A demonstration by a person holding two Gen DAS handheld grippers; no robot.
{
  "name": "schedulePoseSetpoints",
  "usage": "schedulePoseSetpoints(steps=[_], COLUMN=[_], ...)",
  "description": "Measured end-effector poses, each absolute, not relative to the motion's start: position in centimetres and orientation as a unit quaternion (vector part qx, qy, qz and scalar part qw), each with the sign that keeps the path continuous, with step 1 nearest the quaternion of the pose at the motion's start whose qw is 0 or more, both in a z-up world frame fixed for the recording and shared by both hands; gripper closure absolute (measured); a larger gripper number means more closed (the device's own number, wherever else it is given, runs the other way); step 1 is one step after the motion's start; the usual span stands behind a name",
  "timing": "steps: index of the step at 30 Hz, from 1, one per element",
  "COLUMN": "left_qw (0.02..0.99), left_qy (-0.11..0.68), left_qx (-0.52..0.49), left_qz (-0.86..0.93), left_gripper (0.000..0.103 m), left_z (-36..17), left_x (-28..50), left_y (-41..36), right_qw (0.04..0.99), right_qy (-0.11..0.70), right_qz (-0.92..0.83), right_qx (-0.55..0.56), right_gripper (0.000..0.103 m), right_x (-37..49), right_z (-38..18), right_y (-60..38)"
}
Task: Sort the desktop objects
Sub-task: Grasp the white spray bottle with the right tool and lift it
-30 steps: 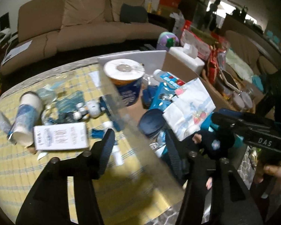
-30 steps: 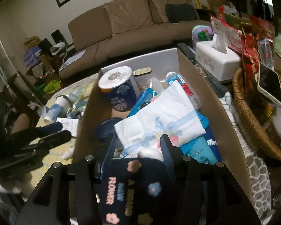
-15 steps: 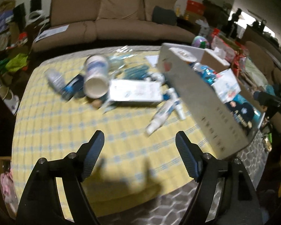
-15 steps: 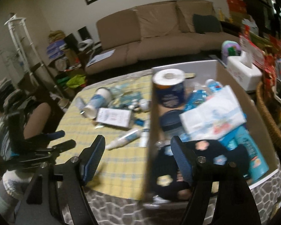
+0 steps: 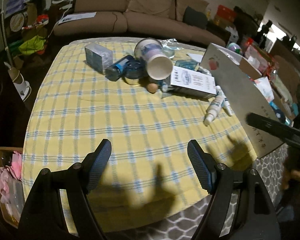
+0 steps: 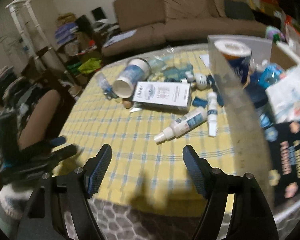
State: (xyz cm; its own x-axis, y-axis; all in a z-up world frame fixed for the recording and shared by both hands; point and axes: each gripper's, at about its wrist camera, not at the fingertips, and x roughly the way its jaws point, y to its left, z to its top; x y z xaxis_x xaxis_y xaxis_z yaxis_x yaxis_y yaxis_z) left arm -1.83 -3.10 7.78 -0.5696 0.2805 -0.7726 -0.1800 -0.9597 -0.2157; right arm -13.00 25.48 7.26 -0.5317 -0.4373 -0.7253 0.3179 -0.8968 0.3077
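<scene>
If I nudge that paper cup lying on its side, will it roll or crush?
The paper cup lies tipped, open mouth toward the camera, so it would probably roll in a curve. It looks empty and thin-walled, so likely light and easily crushed.

Your left gripper [image 5: 149, 167] has two matte black arms that widen toward the camera, each ending in a finger [image 5: 99, 167] faced with a dark blue, finely cross-hatched pad. Round silver screws sit on the arm joints. Your right gripper [image 6: 147, 170] has the same build: black arms, blue textured pads, silver screws. In the right wrist view your bare forearm [image 6: 38, 118] shows beside a dark patterned garment.
</scene>
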Motion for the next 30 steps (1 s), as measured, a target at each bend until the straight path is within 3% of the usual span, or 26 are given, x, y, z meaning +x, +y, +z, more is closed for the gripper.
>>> schedulePoseSetpoints(steps=[9,15,17,19,26,28,30], left_qw=[0.164,0.184,0.189,0.19,0.182,0.184,0.187], left_qy=[-0.066,-0.085,-0.092,-0.09,-0.089,-0.088,-0.082], left_qx=[-0.437,-0.441,-0.437,-0.435,-0.44,-0.443,-0.443], left_qz=[0.882,0.874,0.875,0.876,0.875,0.873,0.873], left_gripper=[0.027,0.027,0.027,0.027,0.027,0.027,0.027], left_z=[6.6,6.5,6.9,7.0,6.5,6.3,6.2], left_x=[-2.7,-3.5,-3.5,-3.5,-3.6,-3.5,-3.3], left_y=[-3.9,-3.4,-3.4,-3.3,-3.0,-2.8,-2.3], right_qw=[0.106,0.059,0.051,0.042,0.094,0.116,0.139], right_qy=[-0.134,-0.088,-0.057,-0.032,-0.023,-0.022,-0.021], right_qz=[-0.882,-0.889,-0.891,-0.891,-0.885,-0.879,-0.873], right_qx=[0.439,0.446,0.447,0.45,0.456,0.461,0.467], right_gripper=[0.027,0.028,0.036,0.052,0.064,0.072,0.073], right_x=[-19.1,-22.3,-22.8,-23.0,-20.5,-18.9,-17.3], right_z=[2.7,1.3,0.8,0.3,0.5,0.6,0.6], right_y=[26.0,25.1,24.5,24.4,25.2,25.6,25.8])
